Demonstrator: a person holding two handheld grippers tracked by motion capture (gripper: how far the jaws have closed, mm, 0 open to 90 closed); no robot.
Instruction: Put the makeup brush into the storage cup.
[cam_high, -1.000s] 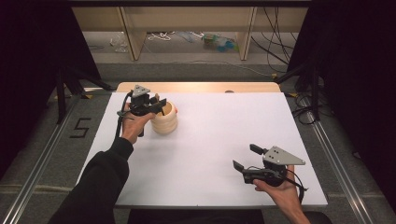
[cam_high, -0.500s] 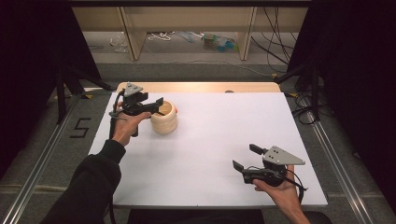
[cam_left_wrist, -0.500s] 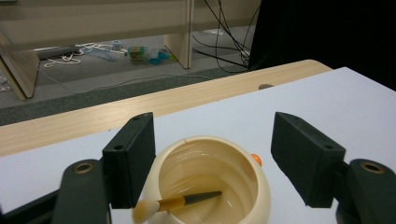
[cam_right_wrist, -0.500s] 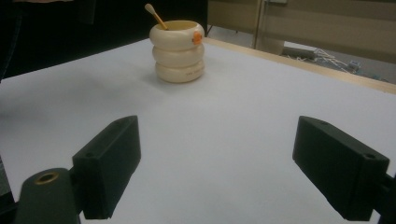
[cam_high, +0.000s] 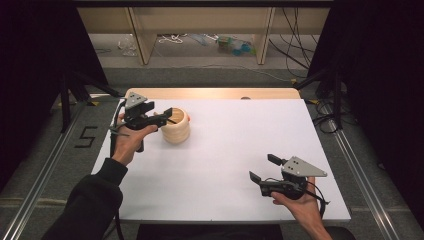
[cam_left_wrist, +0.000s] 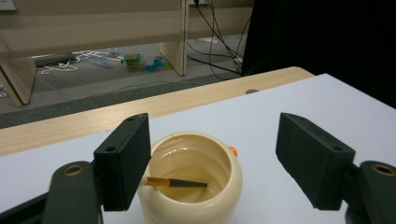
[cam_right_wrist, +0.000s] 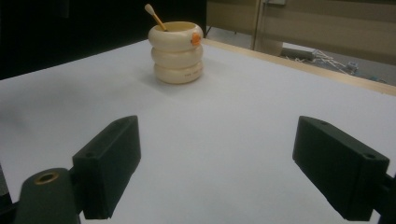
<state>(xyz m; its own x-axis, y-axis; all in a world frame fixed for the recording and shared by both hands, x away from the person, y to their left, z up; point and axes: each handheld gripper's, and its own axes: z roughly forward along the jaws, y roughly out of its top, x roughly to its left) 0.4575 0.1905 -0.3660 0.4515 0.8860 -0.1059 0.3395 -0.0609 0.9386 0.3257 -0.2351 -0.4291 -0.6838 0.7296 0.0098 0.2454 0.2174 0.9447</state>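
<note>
Two grippers, one pot. High view: the left gripper (cam_high: 162, 116) hangs directly beside the cream ribbed pot (cam_high: 176, 126); the right gripper (cam_high: 261, 168) sits well apart, jaws spread, empty.

Left gripper view: jaws wide and empty — the pot (cam_left_wrist: 194, 179) lies just ahead between them, brush (cam_left_wrist: 173, 183) slanting inside.

Right gripper view: the pot (cam_right_wrist: 177, 51) stands far ahead, left of centre — the left gripper is the nearer one.

Cream pot (cam_high: 176, 126) at far left, white table (cam_high: 240, 150) open elsewhere
</note>
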